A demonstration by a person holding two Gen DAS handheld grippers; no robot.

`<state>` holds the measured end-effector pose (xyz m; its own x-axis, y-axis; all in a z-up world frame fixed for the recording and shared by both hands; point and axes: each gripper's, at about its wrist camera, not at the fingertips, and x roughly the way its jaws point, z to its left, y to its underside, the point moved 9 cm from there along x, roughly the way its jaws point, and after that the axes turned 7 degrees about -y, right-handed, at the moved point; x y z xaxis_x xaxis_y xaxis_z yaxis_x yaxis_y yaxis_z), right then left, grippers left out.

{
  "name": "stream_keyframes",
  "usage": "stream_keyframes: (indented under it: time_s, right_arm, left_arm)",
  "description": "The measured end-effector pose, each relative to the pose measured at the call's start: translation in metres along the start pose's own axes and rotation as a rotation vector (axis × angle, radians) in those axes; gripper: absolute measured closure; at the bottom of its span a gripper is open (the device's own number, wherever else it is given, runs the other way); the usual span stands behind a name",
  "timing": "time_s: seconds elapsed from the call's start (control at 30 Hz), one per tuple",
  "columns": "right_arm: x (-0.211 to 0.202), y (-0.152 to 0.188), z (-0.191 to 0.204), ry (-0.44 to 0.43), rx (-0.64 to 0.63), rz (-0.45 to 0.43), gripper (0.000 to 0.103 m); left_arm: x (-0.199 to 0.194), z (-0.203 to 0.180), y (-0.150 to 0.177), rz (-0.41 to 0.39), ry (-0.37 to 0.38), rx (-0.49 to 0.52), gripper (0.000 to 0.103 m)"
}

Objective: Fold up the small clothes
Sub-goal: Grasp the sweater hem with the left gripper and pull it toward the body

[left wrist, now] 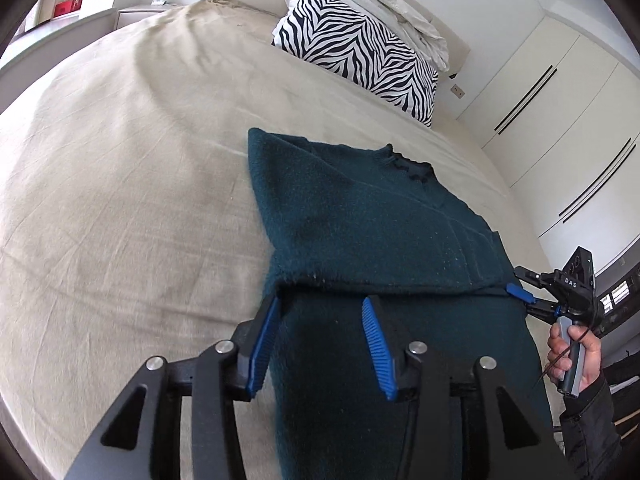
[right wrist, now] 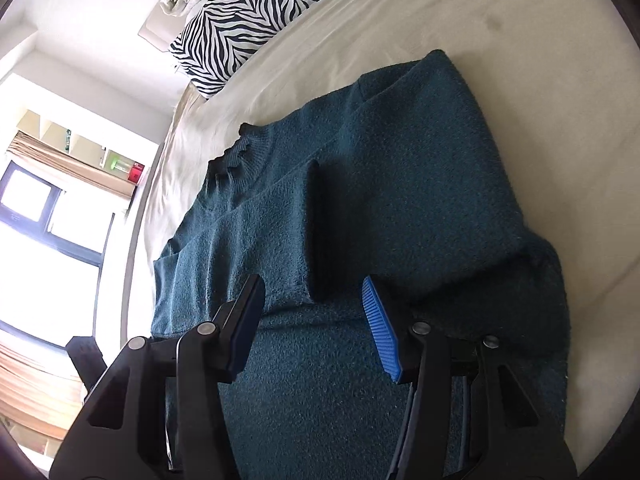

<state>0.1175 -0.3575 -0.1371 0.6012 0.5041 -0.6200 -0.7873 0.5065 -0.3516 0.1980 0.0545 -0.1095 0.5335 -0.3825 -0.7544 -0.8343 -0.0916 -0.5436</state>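
Note:
A dark teal knitted sweater [left wrist: 360, 216] lies flat on the beige bed sheet [left wrist: 120, 180], collar toward the pillow, with both sleeves folded in across the body. My left gripper [left wrist: 320, 312] is open and empty, its blue pads straddling the sleeve's folded edge over the left side of the sweater. My right gripper [right wrist: 314, 304] is open and empty over the sweater [right wrist: 380, 200], near the cuff of a folded sleeve [right wrist: 320, 240]. The right gripper also shows in the left wrist view [left wrist: 524, 296] at the sweater's right edge, held by a hand [left wrist: 572, 356].
A zebra-striped pillow [left wrist: 360, 52] with a crumpled white sheet [left wrist: 392, 4] on it lies at the head of the bed. White wardrobe doors [left wrist: 560, 120] stand to the right. A window [right wrist: 44, 232] and shelves are at the far side.

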Motion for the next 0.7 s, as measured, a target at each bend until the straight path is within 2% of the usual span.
stream_keyframes:
  time_s: [0.07,0.13,0.2,0.27,0.33,0.37,0.5,0.6,0.7]
  right_arm:
    - [-0.01,-0.002,0.003,0.018,-0.006,-0.035,0.052]
    - [-0.01,-0.001,0.012,0.005,-0.024,-0.034,0.052]
    - [-0.003,0.002,0.021,0.03,-0.066,-0.025,0.052]
    - [0.009,0.007,0.023,0.076,-0.135,-0.007,0.052]
    - [0.024,0.016,0.013,0.122,-0.147,0.046,0.054]
    - [0.021,0.017,0.013,0.115,-0.158,0.03,0.054]
    - [-0.012,0.031,0.016,0.116,-0.154,0.009,0.053]
    - [-0.049,0.049,0.015,0.07,-0.157,-0.031,0.053]
    - [-0.084,0.077,0.002,0.04,-0.131,-0.048,0.053]
  left_arm:
    - [-0.021,-0.013,0.012,-0.019,0.018,0.014,0.055]
    - [-0.036,-0.027,0.025,-0.039,0.017,0.041,0.05]
    - [-0.046,-0.037,0.039,-0.043,0.039,0.044,0.045]
    - [-0.048,-0.043,0.055,-0.024,0.036,0.047,0.043]
    - [-0.047,-0.04,0.074,0.011,0.014,0.04,0.043]
    - [-0.048,-0.038,0.083,0.024,0.007,0.037,0.043]
    - [-0.068,-0.017,0.109,0.034,0.002,-0.046,0.035]
    - [-0.086,0.0,0.126,0.045,-0.007,-0.101,0.034]
    - [-0.095,0.01,0.148,0.097,0.007,-0.137,0.033]
